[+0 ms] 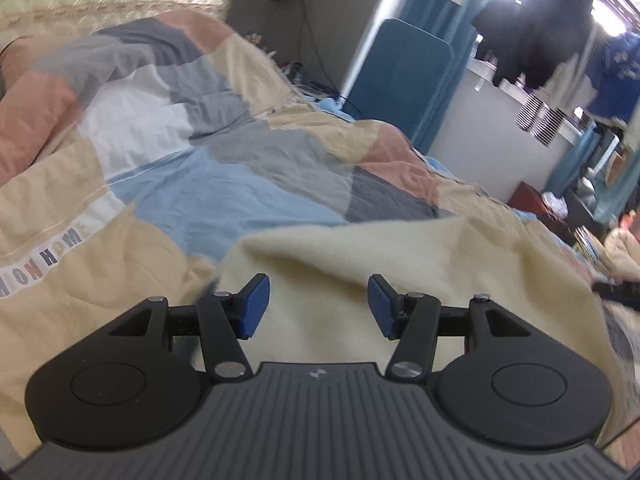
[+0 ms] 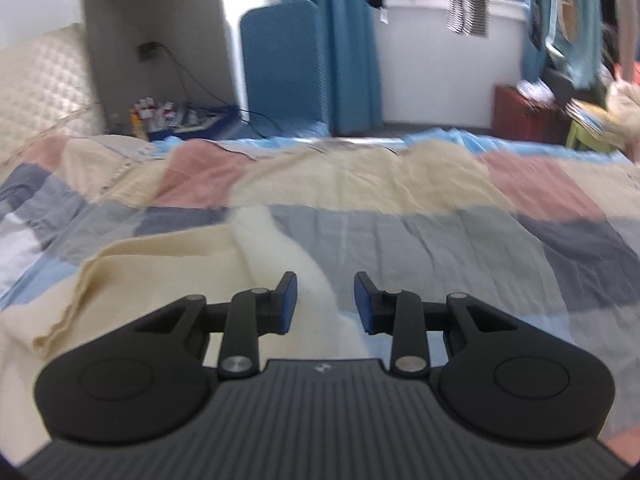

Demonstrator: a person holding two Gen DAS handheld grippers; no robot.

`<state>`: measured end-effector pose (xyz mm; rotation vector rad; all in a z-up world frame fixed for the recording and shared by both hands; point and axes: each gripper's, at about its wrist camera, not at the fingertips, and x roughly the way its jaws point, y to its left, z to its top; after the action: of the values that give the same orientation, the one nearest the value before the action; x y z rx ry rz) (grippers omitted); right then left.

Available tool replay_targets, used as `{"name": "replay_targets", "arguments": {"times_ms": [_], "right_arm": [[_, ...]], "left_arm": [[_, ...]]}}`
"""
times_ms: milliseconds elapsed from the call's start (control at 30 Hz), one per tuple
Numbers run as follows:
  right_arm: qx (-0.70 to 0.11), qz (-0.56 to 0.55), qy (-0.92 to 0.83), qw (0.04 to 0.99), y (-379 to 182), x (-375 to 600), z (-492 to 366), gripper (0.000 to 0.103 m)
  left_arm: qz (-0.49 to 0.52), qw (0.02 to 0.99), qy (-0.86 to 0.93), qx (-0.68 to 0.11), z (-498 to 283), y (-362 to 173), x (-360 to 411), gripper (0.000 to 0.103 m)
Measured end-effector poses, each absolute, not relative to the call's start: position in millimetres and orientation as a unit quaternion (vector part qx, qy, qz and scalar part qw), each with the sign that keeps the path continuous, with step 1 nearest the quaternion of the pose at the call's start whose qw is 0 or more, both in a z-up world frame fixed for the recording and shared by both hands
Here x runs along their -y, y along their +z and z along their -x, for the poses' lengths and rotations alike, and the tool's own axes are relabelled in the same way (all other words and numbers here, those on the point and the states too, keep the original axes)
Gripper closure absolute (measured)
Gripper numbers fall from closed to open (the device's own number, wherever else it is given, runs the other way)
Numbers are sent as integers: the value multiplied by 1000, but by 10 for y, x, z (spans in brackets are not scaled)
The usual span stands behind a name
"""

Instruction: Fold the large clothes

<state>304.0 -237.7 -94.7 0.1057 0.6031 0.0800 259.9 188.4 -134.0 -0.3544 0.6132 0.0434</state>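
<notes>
A cream fleece garment [image 1: 400, 256] lies spread on the bed, filling the lower middle of the left wrist view. My left gripper [image 1: 319, 305] hovers just above it, open, with nothing between its blue pads [image 1: 256, 304]. In the right wrist view the same cream garment [image 2: 160, 276] lies at the lower left. A whiter fuzzy strip of it [image 2: 280, 240] runs from the bed down under the gap of my right gripper [image 2: 326, 305]. That gripper stands open, its pads [image 2: 365, 304] apart and not pressing the cloth.
A patchwork quilt [image 1: 224, 168] in pink, grey, blue and beige covers the bed [image 2: 440, 232]. Beyond the far edge stand a blue padded panel [image 2: 284, 64], blue curtains, a red box [image 2: 524, 112] and hanging clothes [image 1: 536, 20]. A quilted headboard [image 2: 36, 92] stands at the left.
</notes>
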Motion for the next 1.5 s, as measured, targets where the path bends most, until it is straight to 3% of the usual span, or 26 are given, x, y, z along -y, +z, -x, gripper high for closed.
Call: {"name": "replay_targets", "arguments": {"times_ms": [267,433,533,767,1067,1167,1500], "right_arm": [[-328,-63,146,931,-1013,2088,-3071,69],[-390,21,110,914,-1347,1798,-3312,70],[-407,11,71,910,-1486,1840,-3484,71],[-382,-10,23,924,-1462,1942,-3658,71],[-347,-40,-13,937,-1468,2091,-3781,71],[-347,-38,-18,937,-1487,2096,-3801,71],[-365,-34,13,930,-1420,2107,-3651,70]], "left_arm": [[123,931,-40,-340,-2670,-1472,-1505,43],[105,928,-32,-355,-2970,-1631,-1449,43],[111,927,-27,-358,-3105,-1632,-1493,43],[113,932,1,-344,-3358,-1650,-1628,43],[188,938,73,-281,-3453,-1608,-2054,43],[199,933,65,-293,-3483,-1634,-2102,43],[145,943,40,-298,-3215,-1545,-1872,43]]}}
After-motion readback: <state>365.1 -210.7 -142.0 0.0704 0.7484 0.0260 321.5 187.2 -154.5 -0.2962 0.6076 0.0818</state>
